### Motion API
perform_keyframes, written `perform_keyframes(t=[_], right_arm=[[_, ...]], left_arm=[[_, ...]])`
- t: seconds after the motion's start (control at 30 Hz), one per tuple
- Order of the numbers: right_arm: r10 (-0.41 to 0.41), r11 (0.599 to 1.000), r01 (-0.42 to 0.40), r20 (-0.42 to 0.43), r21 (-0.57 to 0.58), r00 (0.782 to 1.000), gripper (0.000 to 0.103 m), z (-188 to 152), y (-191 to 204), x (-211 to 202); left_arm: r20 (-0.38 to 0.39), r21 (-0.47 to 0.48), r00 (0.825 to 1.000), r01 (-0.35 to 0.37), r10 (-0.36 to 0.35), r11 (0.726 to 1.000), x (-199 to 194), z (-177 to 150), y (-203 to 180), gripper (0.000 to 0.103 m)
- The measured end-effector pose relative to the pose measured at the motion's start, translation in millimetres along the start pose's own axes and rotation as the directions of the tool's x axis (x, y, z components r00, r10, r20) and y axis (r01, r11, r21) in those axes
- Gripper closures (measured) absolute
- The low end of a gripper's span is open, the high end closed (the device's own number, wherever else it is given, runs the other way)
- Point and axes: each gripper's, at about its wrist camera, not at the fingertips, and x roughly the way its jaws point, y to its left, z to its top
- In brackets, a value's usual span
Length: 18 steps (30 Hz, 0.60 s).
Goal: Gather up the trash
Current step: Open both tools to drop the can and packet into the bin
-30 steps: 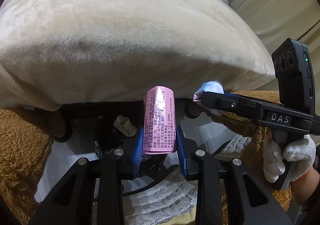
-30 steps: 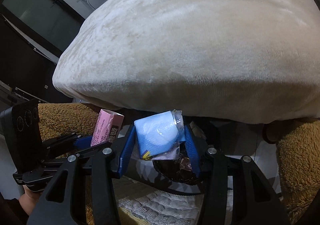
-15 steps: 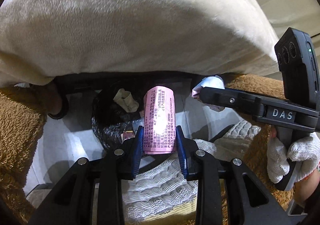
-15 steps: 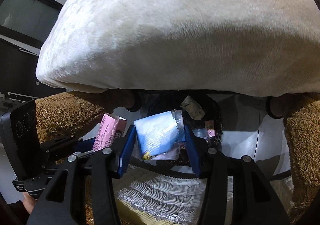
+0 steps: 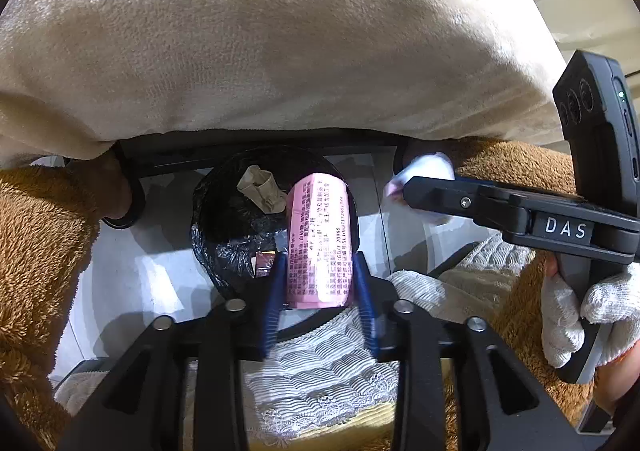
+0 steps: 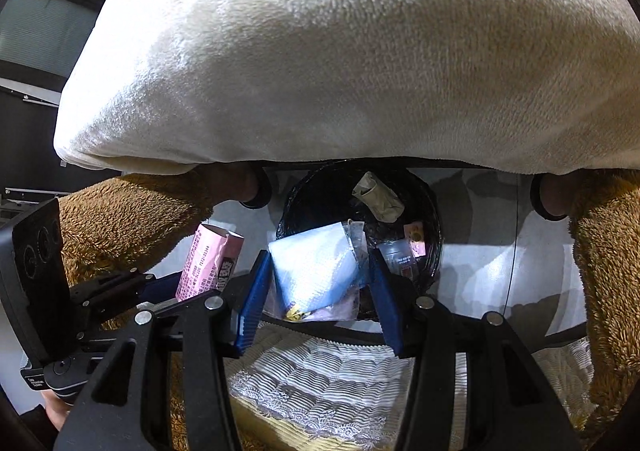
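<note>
Now lowered over black-lined trash bin (image 5: 240, 227): left gripper (image 5: 319, 283) clamping pink carton (image 5: 320, 239), right gripper (image 6: 316, 283) clamping blue wrapper (image 6: 316, 267); ready to drop.

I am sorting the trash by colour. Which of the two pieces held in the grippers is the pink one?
The pink carton, printed with small text and held by the left gripper. The right gripper holds a light blue packet.

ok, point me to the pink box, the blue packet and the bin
pink box (image 5: 320, 239), left wrist view, middle of its printed face
blue packet (image 6: 316, 267), right wrist view, middle of its blue front
bin (image 6: 434, 219), right wrist view, right side of its black rim
</note>
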Motion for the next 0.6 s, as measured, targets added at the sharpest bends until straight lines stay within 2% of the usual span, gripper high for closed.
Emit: perform_keyframes(t=[0.03,0.07,0.6], right_arm=[[-0.002,1.000,0.002,0.006,0.007,1.000,0.044,0,-1,-1],[-0.002,1.000,0.002,0.011,0.009,1.000,0.042,-1,-2,-1],[0.011,1.000,-0.012,0.054,0.017,0.998,0.041,3,-2,-12]], left_arm=[[0.009,-0.002,1.000,-0.007,0.007,1.000,-2,0,0,0.047],[0.017,-0.005,1.000,-0.012,0.012,1.000,-3,0,1,0.045],[0.090,-0.015,0.996,-0.001,0.002,1.000,-19,2,7,0.045]])
